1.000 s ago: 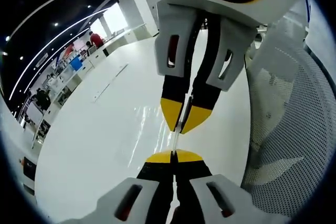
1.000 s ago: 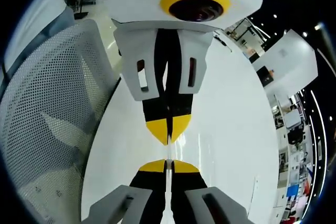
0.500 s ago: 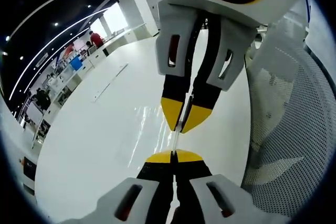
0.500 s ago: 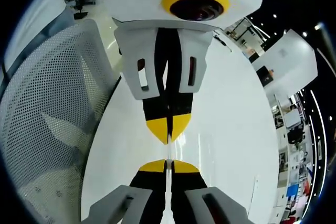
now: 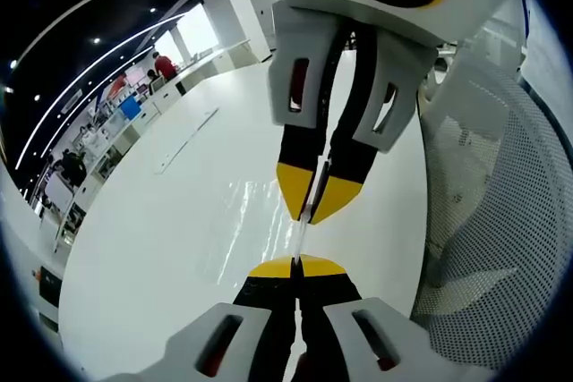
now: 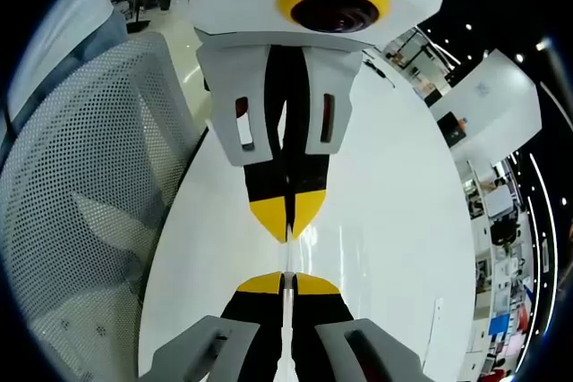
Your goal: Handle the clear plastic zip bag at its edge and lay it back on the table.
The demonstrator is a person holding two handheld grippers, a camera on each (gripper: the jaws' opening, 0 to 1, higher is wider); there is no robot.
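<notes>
The two tongs faced each other tip to tip over the white table (image 5: 179, 248), each pinching one thin edge of the clear plastic zip bag (image 5: 298, 241) stretched between them. In the left gripper view, the left gripper (image 5: 296, 267) rose from the bottom centre of the frame, its yellow-tipped jaws pressed together on the bag's edge, and the right gripper (image 5: 311, 210) came down from the upper centre, its jaws likewise closed on the same strip. The bag showed only as a narrow, glassy sliver in the small gap between the two sets of yellow tips, held edge-on, and how far it stood off the table could not be told. In the right gripper view the arrangement was mirrored: the right gripper (image 6: 286, 282) stood at the bottom centre, clamped on the bag (image 6: 287, 257), and the left gripper (image 6: 288, 228) hung from the top centre, closed on it as well. Beyond the tongs, the glossy table ran away towards the upper left of the left gripper view, where a bright window (image 5: 199, 31) and a few people (image 5: 164, 66) at desks showed small and far off. A white mesh chair back (image 5: 501, 212) took up the right side of that view, and the same chair (image 6: 81, 194) filled the left side of the right gripper view.
</notes>
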